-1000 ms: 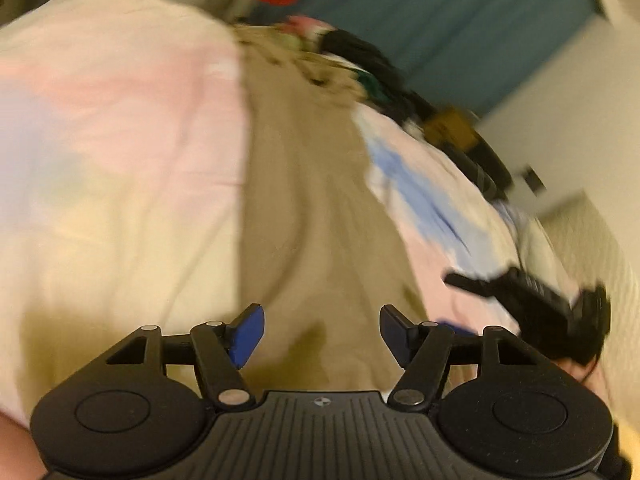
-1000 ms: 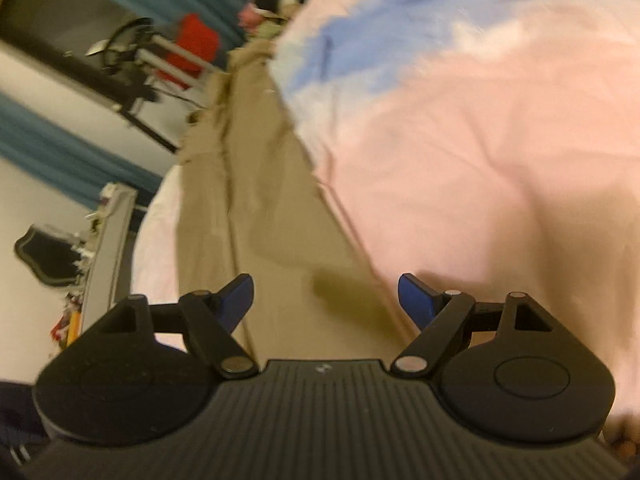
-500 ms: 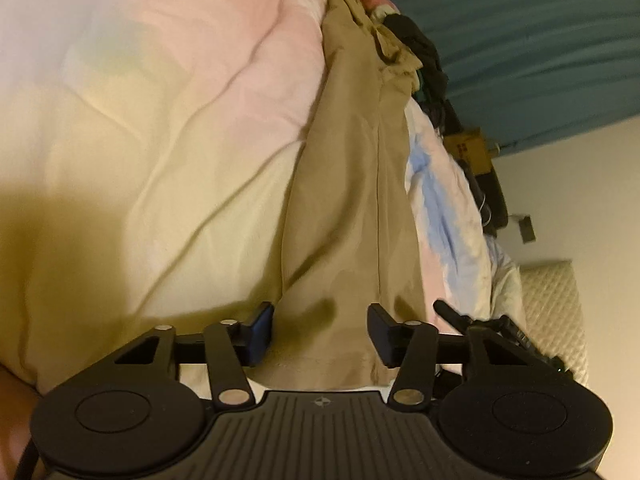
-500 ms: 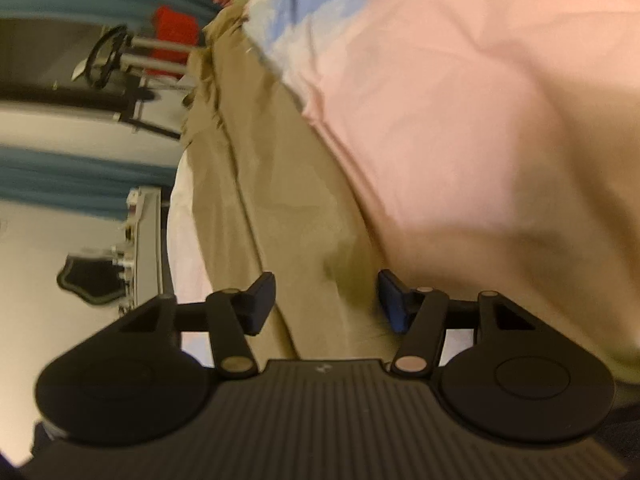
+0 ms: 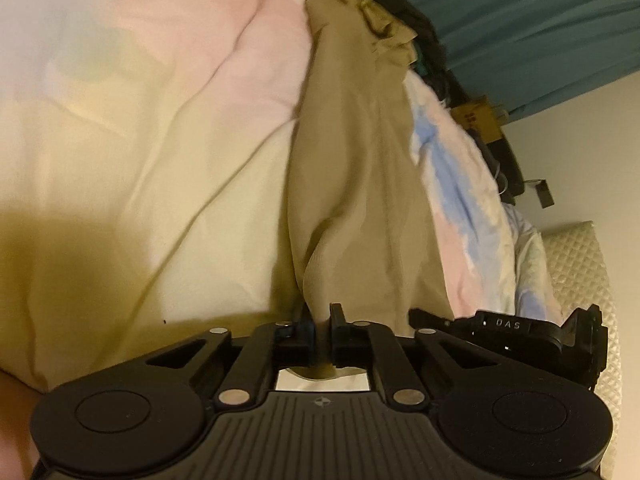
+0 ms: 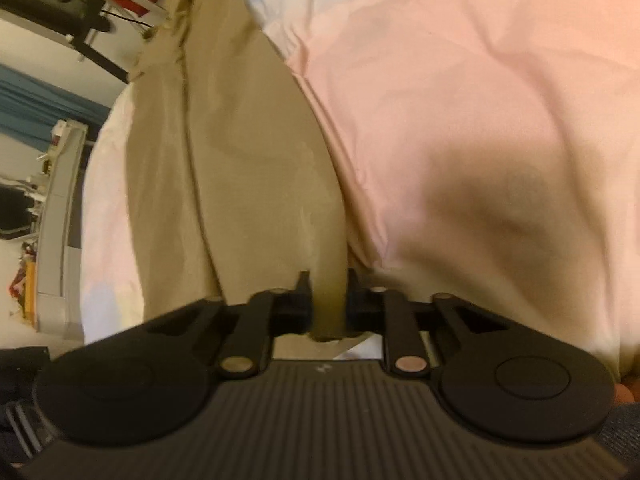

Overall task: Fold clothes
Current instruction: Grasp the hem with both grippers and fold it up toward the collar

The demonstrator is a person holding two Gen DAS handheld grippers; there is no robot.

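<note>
On the bed (image 5: 132, 184), left claw (image 5: 320, 334) and right claw (image 6: 326, 304) have just closed, pinching the khaki trousers' (image 5: 360, 184) near hem; next, lift both together and fold it away.

Long tan fabric garment (image 5: 360, 184) lay lengthwise on pastel patchwork bed quilt (image 5: 160, 140), dark clothes pile (image 5: 416, 24) at its far end, teal curtain (image 5: 520, 20) behind.
</note>
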